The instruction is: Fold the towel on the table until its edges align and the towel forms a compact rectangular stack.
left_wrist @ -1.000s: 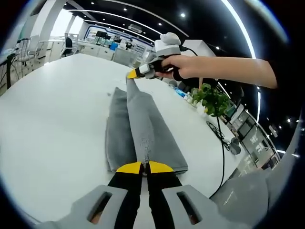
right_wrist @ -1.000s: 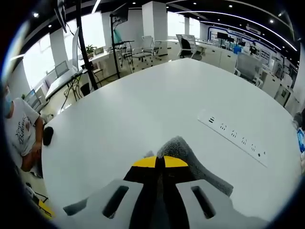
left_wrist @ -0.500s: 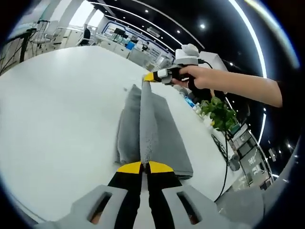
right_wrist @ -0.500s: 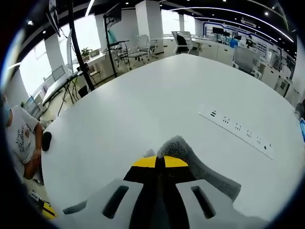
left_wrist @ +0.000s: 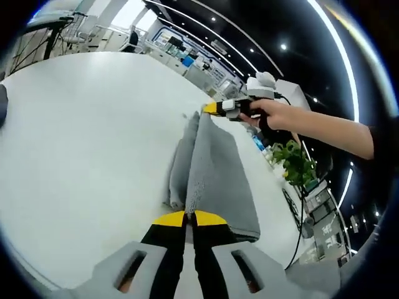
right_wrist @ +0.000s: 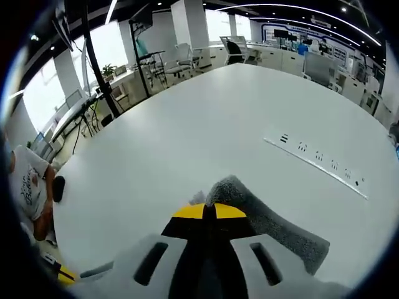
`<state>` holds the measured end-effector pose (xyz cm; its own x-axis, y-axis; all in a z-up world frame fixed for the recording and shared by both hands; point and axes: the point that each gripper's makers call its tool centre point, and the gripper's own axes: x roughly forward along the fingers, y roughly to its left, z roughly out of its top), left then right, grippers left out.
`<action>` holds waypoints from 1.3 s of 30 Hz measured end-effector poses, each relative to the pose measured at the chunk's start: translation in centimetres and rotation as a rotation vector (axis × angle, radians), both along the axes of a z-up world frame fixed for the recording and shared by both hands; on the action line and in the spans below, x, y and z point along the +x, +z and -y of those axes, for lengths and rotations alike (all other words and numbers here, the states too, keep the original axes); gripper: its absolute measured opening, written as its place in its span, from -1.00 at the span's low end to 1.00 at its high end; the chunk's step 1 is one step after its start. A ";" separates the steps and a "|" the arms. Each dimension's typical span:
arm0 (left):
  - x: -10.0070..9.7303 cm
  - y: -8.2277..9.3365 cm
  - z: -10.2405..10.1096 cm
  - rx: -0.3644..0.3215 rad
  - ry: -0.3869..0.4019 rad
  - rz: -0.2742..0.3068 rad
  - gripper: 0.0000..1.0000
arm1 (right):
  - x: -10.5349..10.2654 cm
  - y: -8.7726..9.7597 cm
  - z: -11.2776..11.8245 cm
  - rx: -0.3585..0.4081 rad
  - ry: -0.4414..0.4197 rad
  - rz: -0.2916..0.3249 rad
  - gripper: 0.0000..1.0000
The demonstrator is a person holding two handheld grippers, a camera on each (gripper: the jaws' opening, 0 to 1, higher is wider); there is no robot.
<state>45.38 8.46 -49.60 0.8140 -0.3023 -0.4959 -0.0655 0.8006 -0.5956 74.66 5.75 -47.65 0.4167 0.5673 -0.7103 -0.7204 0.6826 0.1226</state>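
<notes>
A grey towel (left_wrist: 209, 168) stretches away over the white table (left_wrist: 87, 131), its top layer lifted into a ridge between both grippers. My left gripper (left_wrist: 189, 218) is shut on the near edge of that layer, yellow tips together. At the far end the right gripper (left_wrist: 212, 109), held by a person's hand, pinches the other corner. In the right gripper view my right gripper (right_wrist: 209, 212) is shut on the towel (right_wrist: 262, 218), whose grey corner pokes out past the tips and trails down to the right.
A strip of power sockets (right_wrist: 318, 165) is set into the white table (right_wrist: 187, 118). A green plant (left_wrist: 293, 165) and a black cable (left_wrist: 293, 205) sit by the table's right edge. A person (right_wrist: 28, 193) sits at the left edge, office desks behind.
Both grippers have carried the lifted towel layer sideways over the table, both staying shut on it. The views have swung with the hands.
</notes>
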 end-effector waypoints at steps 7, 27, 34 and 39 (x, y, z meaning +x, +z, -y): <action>0.4 -0.5 -0.5 -0.008 0.014 -0.014 -0.92 | 0.1 -0.9 0.0 0.005 -0.008 -0.023 -0.98; 0.8 -1.8 -1.2 0.061 0.028 -0.049 -0.92 | 0.2 -2.8 0.2 -0.002 0.016 -0.004 -0.96; 0.9 -1.6 -1.4 0.121 -0.009 -0.045 -0.90 | 0.6 -2.5 -0.1 -0.007 0.036 0.023 -0.94; 1.5 0.4 -2.2 0.220 0.010 0.007 -0.82 | 0.4 -2.0 0.0 0.012 0.048 0.039 -0.83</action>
